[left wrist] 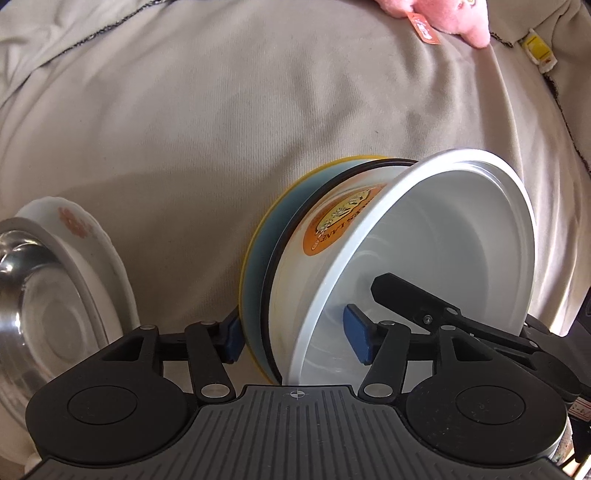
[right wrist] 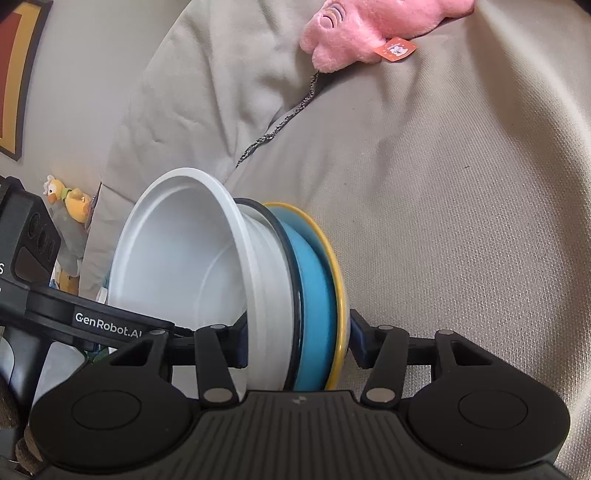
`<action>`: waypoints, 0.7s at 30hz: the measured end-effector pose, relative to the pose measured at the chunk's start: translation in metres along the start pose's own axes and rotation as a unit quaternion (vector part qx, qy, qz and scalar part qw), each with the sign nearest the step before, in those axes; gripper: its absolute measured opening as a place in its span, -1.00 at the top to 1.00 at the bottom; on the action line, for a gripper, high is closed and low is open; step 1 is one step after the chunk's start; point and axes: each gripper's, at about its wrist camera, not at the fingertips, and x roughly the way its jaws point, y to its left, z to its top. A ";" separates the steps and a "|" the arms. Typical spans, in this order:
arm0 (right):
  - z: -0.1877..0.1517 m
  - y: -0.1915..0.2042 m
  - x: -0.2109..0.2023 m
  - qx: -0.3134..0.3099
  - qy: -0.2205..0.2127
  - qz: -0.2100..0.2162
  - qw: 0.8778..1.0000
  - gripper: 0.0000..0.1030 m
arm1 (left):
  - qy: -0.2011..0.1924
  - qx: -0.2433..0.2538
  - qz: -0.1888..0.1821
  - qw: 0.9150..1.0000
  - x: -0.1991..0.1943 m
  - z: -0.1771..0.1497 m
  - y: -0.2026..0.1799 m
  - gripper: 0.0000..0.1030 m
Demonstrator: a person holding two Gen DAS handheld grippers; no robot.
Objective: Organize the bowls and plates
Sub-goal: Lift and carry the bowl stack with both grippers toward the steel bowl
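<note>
gripping the same nested stack from opposite sides, both grippers carried it on edge above the beige bed cover (left wrist: pixel 192 147). the stack sat low and centre in each view: a white bowl (left wrist: pixel 436 236) nested against a black-rimmed bowl with an orange label (left wrist: pixel 332 229), itself nested against a blue plate with a yellow rim (left wrist: pixel 255 266). the left gripper (left wrist: pixel 297 334) had its fingers narrowed around the stack, one blue pad against the yellow rim and the other inside the white bowl. the right gripper (right wrist: pixel 299 341) clamped likewise, one finger inside the white bowl (right wrist: pixel 177 258) and the other against the back of the yellow-rimmed plate (right wrist: pixel 317 280). at the lower left of the left wrist view a steel bowl (left wrist: pixel 33 295) rested in a white floral plate (left wrist: pixel 85 243), well apart from the held stack. a pink plush toy (right wrist: pixel 369 26) lay at the top of both views. the main risk looked to be the white bowl, which was tilted out of line with the others: only pad pressure held the pieces together, so any uneven pull between the two hands could let one slide out. the soft, wrinkled cover would probably let a stack set on it lean or tip.
</note>
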 end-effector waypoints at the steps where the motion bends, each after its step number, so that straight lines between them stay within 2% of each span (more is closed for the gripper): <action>1: 0.000 0.000 0.000 0.000 0.000 0.000 1.000 0.00 | 0.001 0.001 0.000 1.000 0.000 0.000 0.000 -0.17; 5: 0.000 0.000 -0.004 -0.002 -0.007 -0.012 1.000 0.01 | -0.002 0.010 0.007 1.000 -0.003 0.002 -0.004 -0.14; 12: -0.001 0.002 -0.009 -0.003 -0.018 -0.043 0.999 0.04 | -0.011 0.031 0.009 0.999 0.000 0.000 -0.008 -0.22; 17: -0.001 0.001 -0.005 0.002 -0.005 -0.029 1.000 0.20 | -0.011 0.031 0.010 0.999 0.001 0.001 -0.009 -0.25; 21: 0.000 0.005 -0.003 -0.004 -0.003 -0.034 0.999 0.19 | -0.008 0.029 -0.005 1.000 0.004 0.003 -0.004 -0.25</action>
